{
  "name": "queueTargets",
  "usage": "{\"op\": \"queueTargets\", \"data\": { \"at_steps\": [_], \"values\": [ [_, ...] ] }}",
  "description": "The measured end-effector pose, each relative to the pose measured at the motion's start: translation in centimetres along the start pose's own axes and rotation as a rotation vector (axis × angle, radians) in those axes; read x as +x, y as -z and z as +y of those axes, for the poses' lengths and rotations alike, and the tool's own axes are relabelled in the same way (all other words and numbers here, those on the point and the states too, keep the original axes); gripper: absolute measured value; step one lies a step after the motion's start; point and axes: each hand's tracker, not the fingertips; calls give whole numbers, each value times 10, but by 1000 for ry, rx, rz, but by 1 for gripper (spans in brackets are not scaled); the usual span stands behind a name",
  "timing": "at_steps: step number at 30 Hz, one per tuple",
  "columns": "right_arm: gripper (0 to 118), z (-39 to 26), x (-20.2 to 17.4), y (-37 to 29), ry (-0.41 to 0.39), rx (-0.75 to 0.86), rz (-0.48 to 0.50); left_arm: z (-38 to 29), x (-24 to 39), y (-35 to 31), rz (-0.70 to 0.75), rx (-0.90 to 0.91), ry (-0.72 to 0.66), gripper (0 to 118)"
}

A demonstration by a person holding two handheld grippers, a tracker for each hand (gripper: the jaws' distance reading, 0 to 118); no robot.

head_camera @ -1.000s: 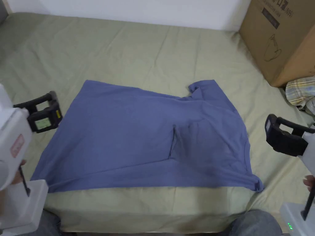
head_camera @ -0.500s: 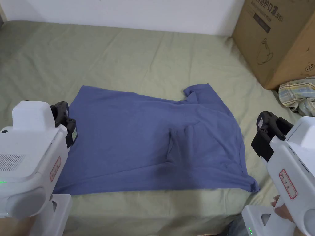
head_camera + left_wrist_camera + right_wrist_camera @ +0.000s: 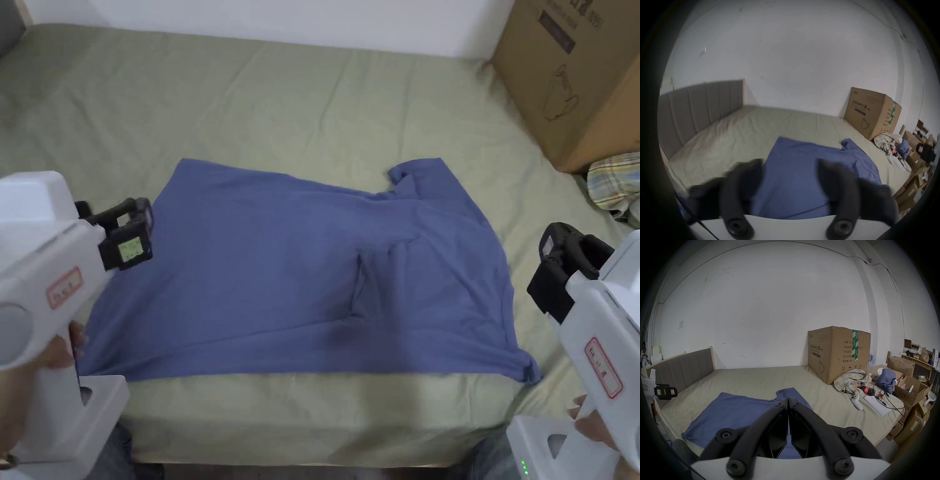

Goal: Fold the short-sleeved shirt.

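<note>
Currently: blue short-sleeved shirt (image 3: 300,275) flat on bed (image 3: 312,112); left gripper (image 3: 790,177) jaws wide apart, empty; right gripper (image 3: 788,400) jaws closed, empty.

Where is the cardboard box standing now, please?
In the head view the cardboard box stands at the far right corner of the bed, against the wall, with a checked cloth at its near side.

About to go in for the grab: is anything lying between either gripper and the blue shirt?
Nothing visible. The shirt lies flat on bare sheet; the left gripper and right gripper flank its ends. The cardboard box and plaid cloth sit off to the side.
</note>
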Motion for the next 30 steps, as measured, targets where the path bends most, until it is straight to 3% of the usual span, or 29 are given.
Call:
{"op": "queueTargets", "data": {
  "at_steps": [1,2,7,14,20,22,24,26,28,30],
  "values": [
    [0,-1,1,1,1,-3,0,3,-7,4,7,-37,-10,112],
    [0,-3,1,1,2,-9,-1,3,-16,7,23,-80,-9,118],
    [0,-12,3,7,8,-47,-1,-19,-61,29,158,-307,-9,118],
    [0,-17,-3,14,-19,-82,6,-72,-95,57,203,-613,-83,117],
    [0,-17,-8,23,-33,-101,11,-91,-92,76,185,-672,-108,95],
    [0,-18,-10,24,-37,-104,14,-93,-92,81,196,-684,-122,77],
    [0,-18,-13,24,-48,-108,10,-94,-91,83,196,-683,-150,49],
    [0,-17,-14,24,-54,-112,7,-94,-93,85,196,-694,-151,35],
    [0,-18,-12,25,-51,-117,6,-92,-90,83,174,-707,-109,8],
    [0,-19,-9,26,-53,-121,-5,-87,-88,79,152,-697,-127,4]
  ]
}}
